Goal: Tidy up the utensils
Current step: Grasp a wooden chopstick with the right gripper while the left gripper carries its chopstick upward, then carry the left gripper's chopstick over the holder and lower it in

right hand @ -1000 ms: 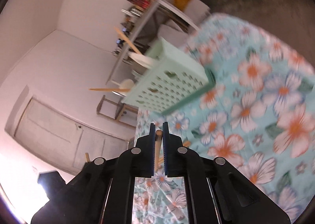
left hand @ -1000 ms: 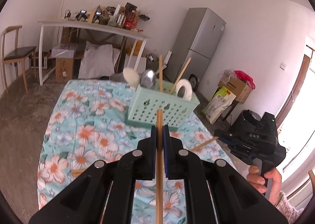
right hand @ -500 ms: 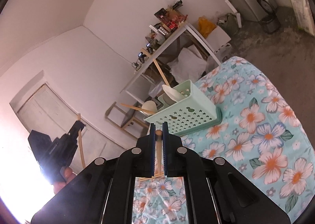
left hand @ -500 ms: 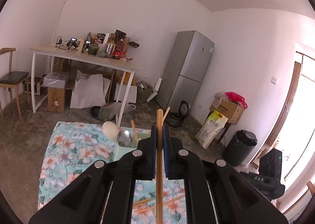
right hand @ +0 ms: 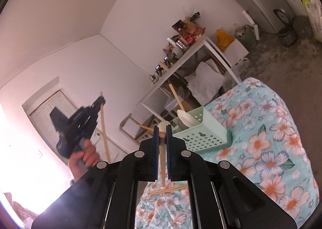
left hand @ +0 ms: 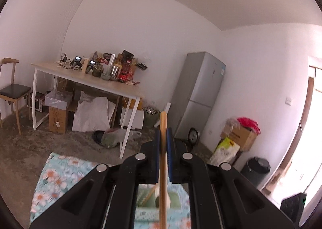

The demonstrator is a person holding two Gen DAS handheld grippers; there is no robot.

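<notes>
Left wrist view: the left gripper (left hand: 163, 144) is up in open air w/ free room ahead toward the white walls, a cluttered white table (left hand: 104, 85) and a grey fridge (left hand: 199, 96) at the far side. Only the far edge of the floral tablecloth (left hand: 58, 174) shows at lower left, bare concrete floor beyond it. Jaws clenched on a wooden chopstick (left hand: 163, 168), which runs upright between the blue pads and pokes out past the tips. Below, seen through the gripper frame, a blurred bit of the green utensil basket (left hand: 147, 200). Fridge has a small blue sticker, writing too small to read; yellow sack by the boxes at right has print, not legible. Right wrist view: the right gripper (right hand: 162, 136) hangs above the tablecloth (right hand: 271, 148), whose right and far edges drop off to the floor; plenty of bare cloth to the right. Jaws closed on a second chopstick (right hand: 162, 160), its rounded end just at the tips. The green basket (right hand: 205, 134) sits on the cloth just beyond the tips, holding white spoons and a slanting chopstick. Another chopstick (right hand: 168, 189) lies flat on the cloth under the gripper. At left, a hand (right hand: 83, 158) holds the other gripper (right hand: 80, 124) high, well apart from the basket, its stick roughly upright. No readable writing here.
</notes>
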